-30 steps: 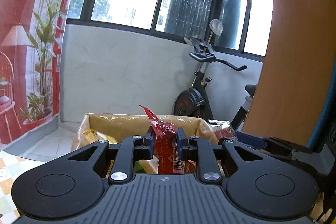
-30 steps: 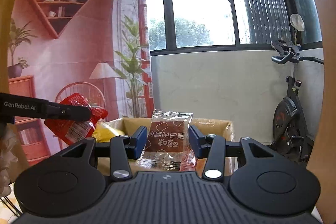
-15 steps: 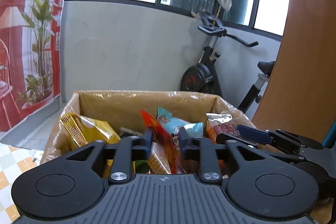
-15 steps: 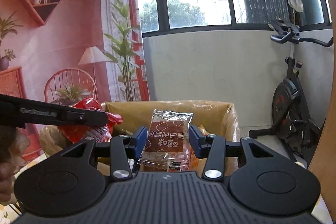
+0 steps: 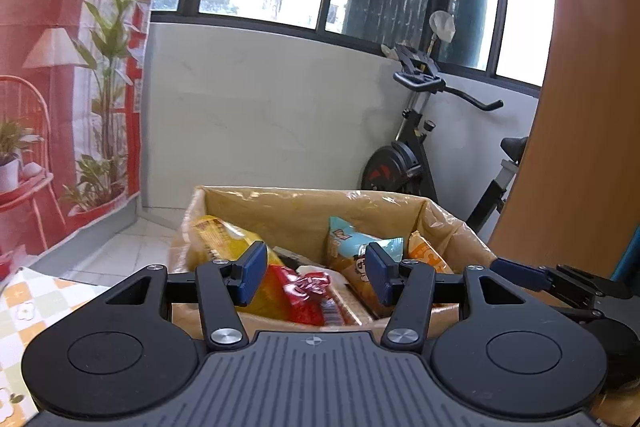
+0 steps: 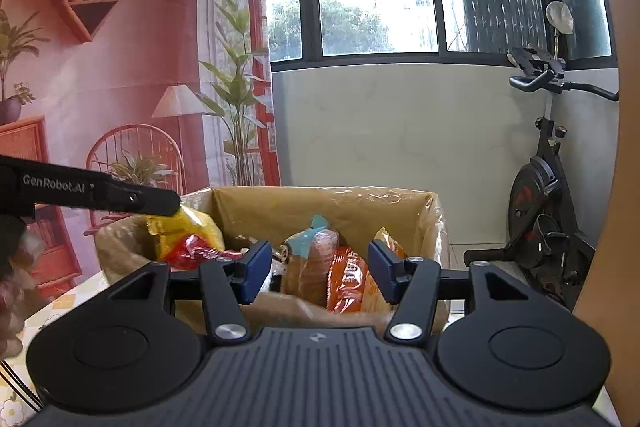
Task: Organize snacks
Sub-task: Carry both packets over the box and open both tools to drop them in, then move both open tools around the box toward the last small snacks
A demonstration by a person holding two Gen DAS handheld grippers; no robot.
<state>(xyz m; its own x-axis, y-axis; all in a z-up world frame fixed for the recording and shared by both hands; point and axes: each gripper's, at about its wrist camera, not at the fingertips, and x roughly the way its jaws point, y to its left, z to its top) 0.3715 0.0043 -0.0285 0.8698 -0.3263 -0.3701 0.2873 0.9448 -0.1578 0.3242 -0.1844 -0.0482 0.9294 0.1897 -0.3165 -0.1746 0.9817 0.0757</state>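
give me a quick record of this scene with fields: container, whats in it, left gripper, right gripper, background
container: cardboard box, open top, clear plastic liner
contents: yellow bag, red packet, light blue packet, orange packet
left gripper: over the box, jaws opening, nothing between them
right gripper: over the box, jaws opening, nothing between them
background: exercise bike, windows, printed red room backdrop

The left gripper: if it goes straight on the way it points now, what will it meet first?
Probably the red snack packet lying in the cardboard box, just ahead between the opening jaws of the left gripper; depth is unclear.
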